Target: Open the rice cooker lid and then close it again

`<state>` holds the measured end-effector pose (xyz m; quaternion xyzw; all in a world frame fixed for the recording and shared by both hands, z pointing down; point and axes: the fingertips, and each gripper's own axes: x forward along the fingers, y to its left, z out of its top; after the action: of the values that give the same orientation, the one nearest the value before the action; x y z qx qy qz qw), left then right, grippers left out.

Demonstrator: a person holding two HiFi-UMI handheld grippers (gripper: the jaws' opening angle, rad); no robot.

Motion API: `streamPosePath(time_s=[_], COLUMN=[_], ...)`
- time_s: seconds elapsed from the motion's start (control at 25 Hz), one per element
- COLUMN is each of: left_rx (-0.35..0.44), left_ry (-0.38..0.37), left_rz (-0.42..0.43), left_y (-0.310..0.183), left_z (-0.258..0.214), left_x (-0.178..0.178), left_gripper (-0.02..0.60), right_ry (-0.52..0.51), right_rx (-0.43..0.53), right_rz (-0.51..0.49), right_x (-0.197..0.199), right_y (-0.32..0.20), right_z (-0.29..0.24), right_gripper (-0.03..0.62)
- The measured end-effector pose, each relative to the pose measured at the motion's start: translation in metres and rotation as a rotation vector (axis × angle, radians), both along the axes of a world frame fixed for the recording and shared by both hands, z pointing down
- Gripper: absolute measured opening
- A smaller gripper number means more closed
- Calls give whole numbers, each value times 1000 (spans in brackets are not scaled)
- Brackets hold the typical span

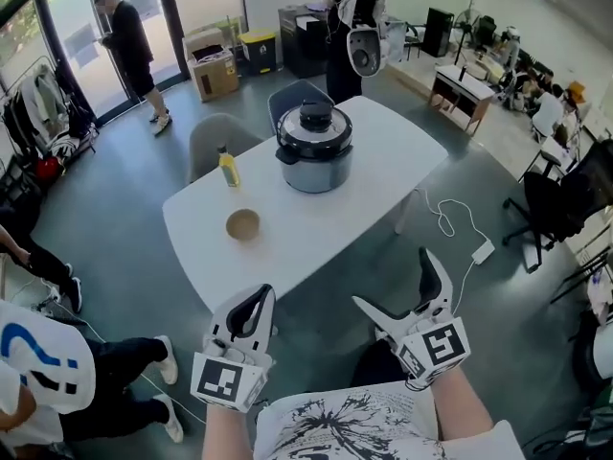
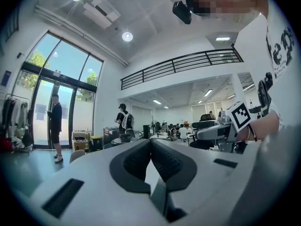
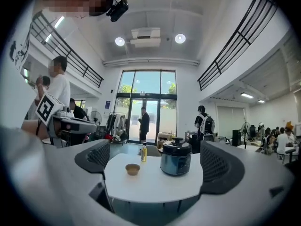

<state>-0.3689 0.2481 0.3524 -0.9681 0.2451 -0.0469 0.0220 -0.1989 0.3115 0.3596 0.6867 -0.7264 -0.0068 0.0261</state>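
Approach step, nothing opened yet. The cooker (image 1: 314,149) sits far on the table (image 1: 287,247). The left hand-held gripper (image 1: 255,302) is closed and the right hand-held gripper (image 1: 391,278) open (both empty, well short). Next, reach its lid (image 1: 314,121).

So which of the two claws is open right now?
The right claw, on the head view's right: its jaws stand wide apart with nothing between them. The left claw has its jaws pressed together.
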Motion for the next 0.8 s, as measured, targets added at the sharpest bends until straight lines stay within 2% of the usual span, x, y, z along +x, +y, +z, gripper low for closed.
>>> streamPosePath(time_s=[0.32, 0.52, 0.64, 0.8], left_rx=[23, 51, 48, 15], left_ry=[-13, -11, -5, -17], left_rz=[-149, -248, -309, -376], left_y=[-67, -105, -125, -146], left_z=[-10, -16, -11, 6], left_x=[152, 243, 283, 321], left_gripper=[14, 14, 14, 14], right_ry=[-15, 26, 38, 79], right_rx=[-37, -73, -90, -121], right_rz=[-168, -289, -349, -444], right_x=[151, 238, 278, 310], right_y=[-96, -151, -180, -213], right_z=[0, 2, 8, 20], right_gripper=[597, 595, 595, 595])
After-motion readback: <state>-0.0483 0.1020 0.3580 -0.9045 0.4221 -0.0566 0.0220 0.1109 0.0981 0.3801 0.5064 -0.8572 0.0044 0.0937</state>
